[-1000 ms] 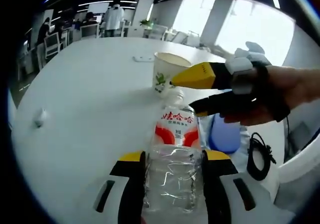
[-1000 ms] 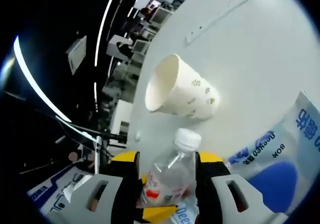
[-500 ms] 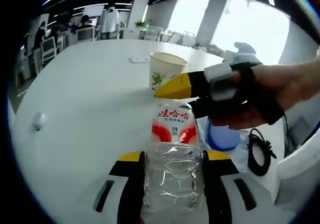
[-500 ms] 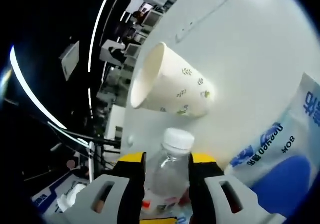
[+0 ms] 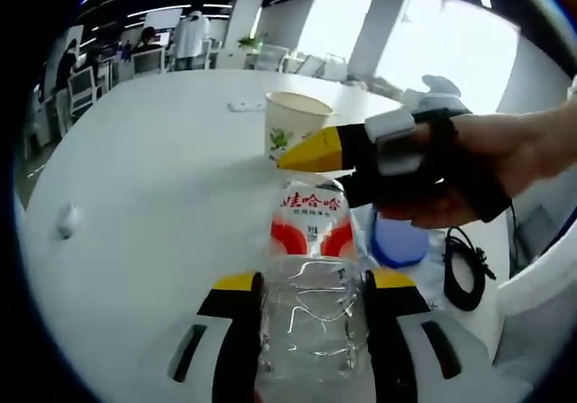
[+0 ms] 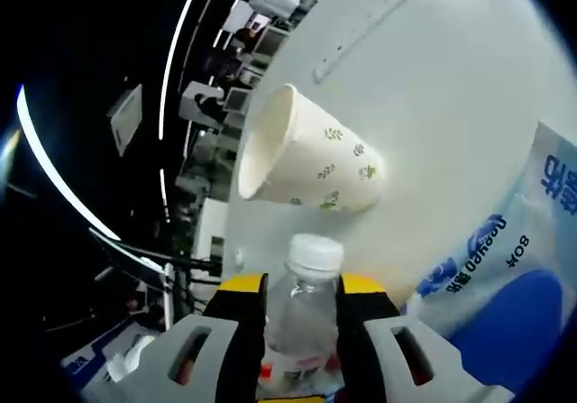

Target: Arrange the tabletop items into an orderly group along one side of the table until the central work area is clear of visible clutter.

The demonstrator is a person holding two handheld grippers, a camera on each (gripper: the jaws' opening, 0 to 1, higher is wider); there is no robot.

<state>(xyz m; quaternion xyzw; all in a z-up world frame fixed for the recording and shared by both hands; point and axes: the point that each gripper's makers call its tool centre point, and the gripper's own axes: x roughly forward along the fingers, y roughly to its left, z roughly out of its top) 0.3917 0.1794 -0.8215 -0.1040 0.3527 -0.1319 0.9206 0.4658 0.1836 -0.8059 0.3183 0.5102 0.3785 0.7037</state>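
Gripping one bottle (image 5: 311, 286): left gripper (image 5: 311, 299) and right gripper (image 6: 300, 286) fingers clamped; one paper cup (image 6: 306, 164) beside.

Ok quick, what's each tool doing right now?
Left tool: shut on the bottle's body.
Right tool: shut on the same bottle's neck, below the cap.

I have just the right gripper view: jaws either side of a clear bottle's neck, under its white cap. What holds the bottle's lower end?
Observer: The left gripper is shut on the bottle, clamping its clear body below the red label.
Operator: Is the paper cup tipped over?
Observer: No, the paper cup stands upright on the table, beyond the bottle.
Operator: Anything else nearby?
Observer: A coiled black cable lies beside the blue packet.
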